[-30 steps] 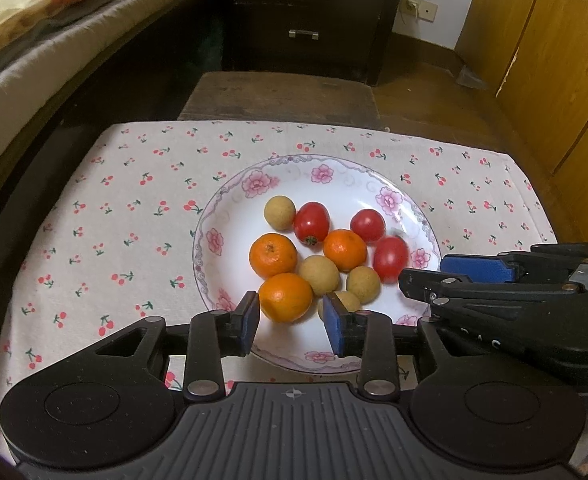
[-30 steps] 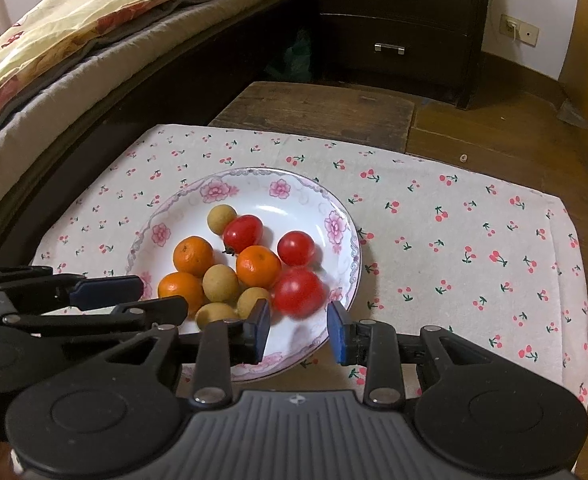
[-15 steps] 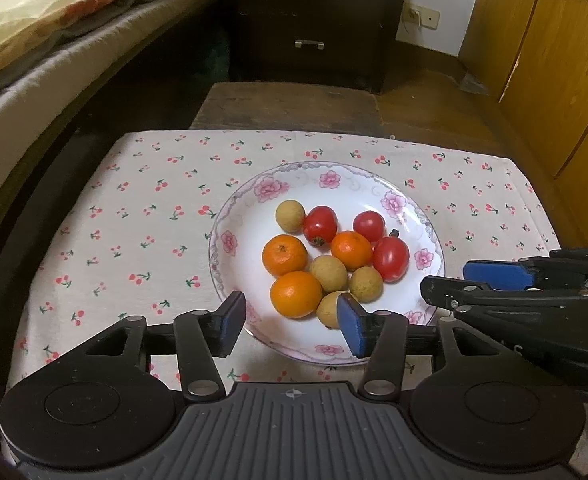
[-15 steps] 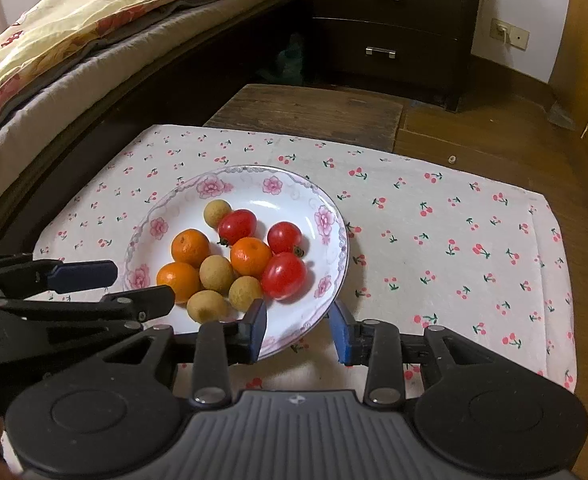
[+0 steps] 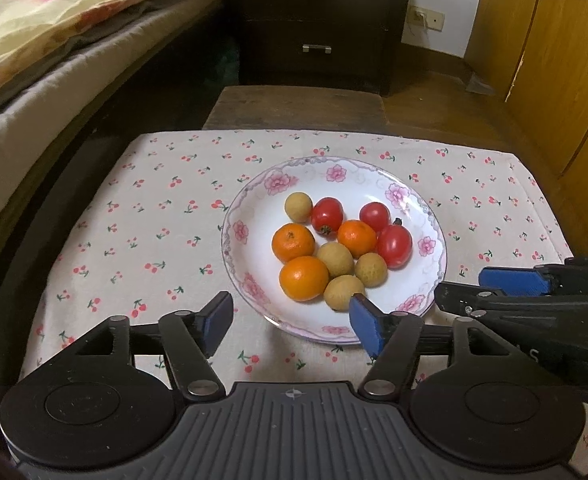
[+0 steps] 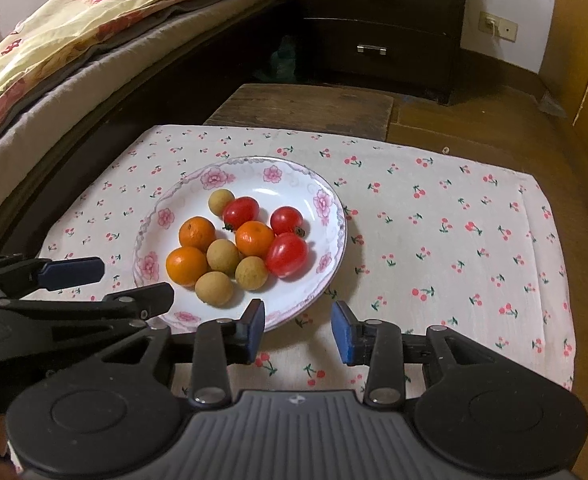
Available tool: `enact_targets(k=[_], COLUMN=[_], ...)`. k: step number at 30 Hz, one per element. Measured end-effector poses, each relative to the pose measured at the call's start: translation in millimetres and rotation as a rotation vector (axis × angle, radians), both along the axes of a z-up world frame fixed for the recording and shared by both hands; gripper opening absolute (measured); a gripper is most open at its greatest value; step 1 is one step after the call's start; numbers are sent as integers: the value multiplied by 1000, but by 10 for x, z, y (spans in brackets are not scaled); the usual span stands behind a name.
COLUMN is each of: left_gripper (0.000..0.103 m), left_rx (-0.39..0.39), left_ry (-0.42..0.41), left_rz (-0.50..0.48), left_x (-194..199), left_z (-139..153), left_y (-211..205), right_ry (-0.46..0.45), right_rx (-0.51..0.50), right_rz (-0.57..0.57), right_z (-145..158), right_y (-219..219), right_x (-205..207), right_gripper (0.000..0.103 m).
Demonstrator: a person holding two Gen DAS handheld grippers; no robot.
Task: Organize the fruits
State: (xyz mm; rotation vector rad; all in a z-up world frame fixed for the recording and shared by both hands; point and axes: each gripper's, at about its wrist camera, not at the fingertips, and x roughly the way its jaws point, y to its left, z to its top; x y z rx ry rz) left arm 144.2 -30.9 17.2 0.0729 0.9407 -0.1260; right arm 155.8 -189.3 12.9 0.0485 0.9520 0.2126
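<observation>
A white floral plate (image 5: pixel 430 240) (image 6: pixel 330 200) sits on the cherry-print cloth (image 5: pixel 134 216) (image 6: pixel 454 240). It holds three oranges (image 5: pixel 303 278) (image 6: pixel 186 266), three red tomatoes (image 5: pixel 393 246) (image 6: pixel 287 255) and several tan longans (image 5: pixel 335 259) (image 6: pixel 214 289), bunched together. My left gripper (image 5: pixel 292 324) is open and empty, hovering at the plate's near edge. My right gripper (image 6: pixel 298 330) is open and empty, just near-right of the plate. Each gripper shows at the side of the other's view.
A bed with a colourful quilt (image 5: pixel 54 20) runs along the left. A dark drawer chest (image 5: pixel 318 24) and a low wooden bench (image 5: pixel 298 108) stand behind the table. Wooden cabinets (image 5: pixel 554 60) are at the right.
Both grippers have pulled back and up from the plate, and the left gripper's jaws have opened wider. The tomato by the right gripper now rests among the other fruit.
</observation>
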Motion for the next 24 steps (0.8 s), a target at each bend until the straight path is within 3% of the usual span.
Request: enact_targets(k=[24], left_gripper=[86], left_rx=[11], left_ry=[-11], left_rz=[27], left_x=[-227], left_z=[-5], left_y=[36], right_ry=[17], right_rx=[-4], right_rz=[-19], right_z=[-28], right_y=[-19], right_x=[-234], right_gripper=[38])
